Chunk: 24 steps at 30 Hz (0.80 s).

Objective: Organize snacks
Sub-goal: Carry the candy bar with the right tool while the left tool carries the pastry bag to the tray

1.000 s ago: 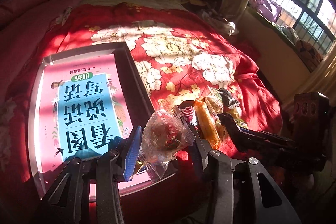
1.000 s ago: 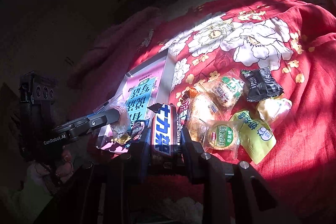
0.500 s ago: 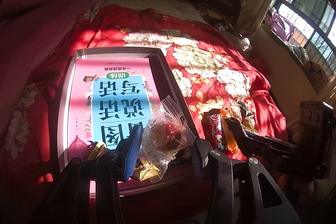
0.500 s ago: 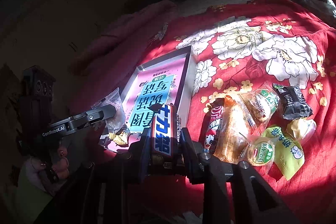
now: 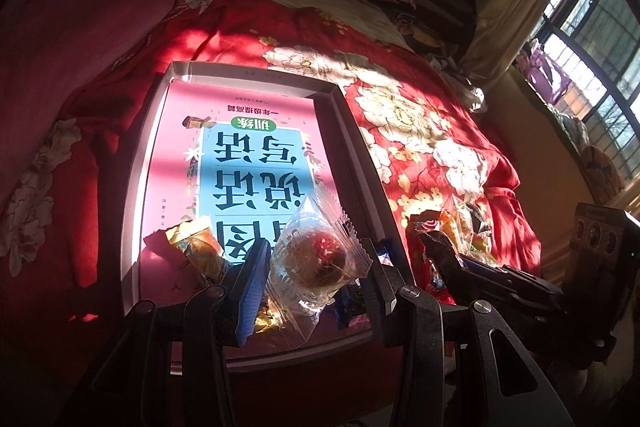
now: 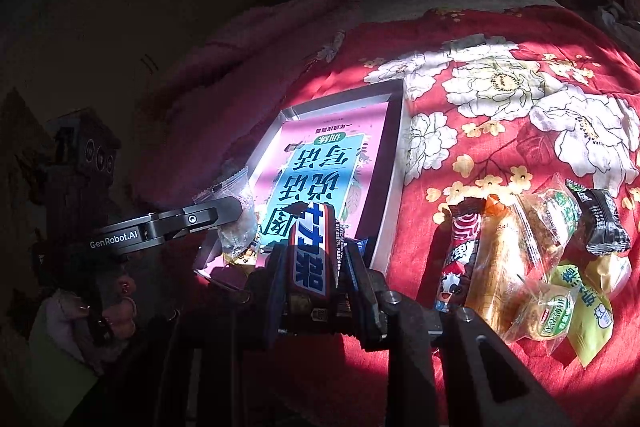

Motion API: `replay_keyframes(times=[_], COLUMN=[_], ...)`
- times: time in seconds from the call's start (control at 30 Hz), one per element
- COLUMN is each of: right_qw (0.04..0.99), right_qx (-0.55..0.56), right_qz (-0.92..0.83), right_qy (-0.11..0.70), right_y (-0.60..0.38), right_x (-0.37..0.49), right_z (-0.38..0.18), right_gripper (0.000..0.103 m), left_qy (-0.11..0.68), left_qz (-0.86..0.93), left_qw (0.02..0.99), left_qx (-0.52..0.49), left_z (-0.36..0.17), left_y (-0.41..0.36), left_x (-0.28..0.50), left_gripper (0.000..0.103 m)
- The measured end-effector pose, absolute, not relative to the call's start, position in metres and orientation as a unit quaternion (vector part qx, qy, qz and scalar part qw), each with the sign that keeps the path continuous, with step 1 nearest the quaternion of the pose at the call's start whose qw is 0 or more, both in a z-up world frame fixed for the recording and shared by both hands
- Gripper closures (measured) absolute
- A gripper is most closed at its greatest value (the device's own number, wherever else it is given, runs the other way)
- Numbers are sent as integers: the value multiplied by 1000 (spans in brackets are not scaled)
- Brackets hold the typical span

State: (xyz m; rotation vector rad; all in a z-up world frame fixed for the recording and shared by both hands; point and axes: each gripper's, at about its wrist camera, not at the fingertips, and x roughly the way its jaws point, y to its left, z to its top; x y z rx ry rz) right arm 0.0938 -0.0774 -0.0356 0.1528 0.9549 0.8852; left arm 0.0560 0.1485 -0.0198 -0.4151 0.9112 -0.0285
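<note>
Left gripper (image 5: pixel 316 267) clamps a clear-wrapped pastry (image 5: pixel 316 259) – now further in over the box (image 5: pixel 256 77) than a second ago, above the pink book (image 5: pixel 240 131). Right gripper (image 6: pixel 314 259) pinches a chocolate bar (image 6: pixel 314 247) at the box's near edge, closer than before. Snack pile (image 6: pixel 532 259) stays on the red bedspread (image 6: pixel 500 99).

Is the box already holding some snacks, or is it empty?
Holding some: a yellow-wrapped snack lies inside the box, on the book.
</note>
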Motion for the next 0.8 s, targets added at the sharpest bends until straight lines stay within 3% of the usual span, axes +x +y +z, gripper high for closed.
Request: replay_keyframes(times=[0.8], right_qw=[787], right_qx=[22], right_qz=[420], right_qy=[453], right_y=[-30], right_x=[95], right_z=[-50], right_gripper=[74], left_qy=[459], left_qz=[6], left_qw=[875], left_qx=[-158], left_z=[-41], left_y=[149], left_x=[59], left_gripper=[57])
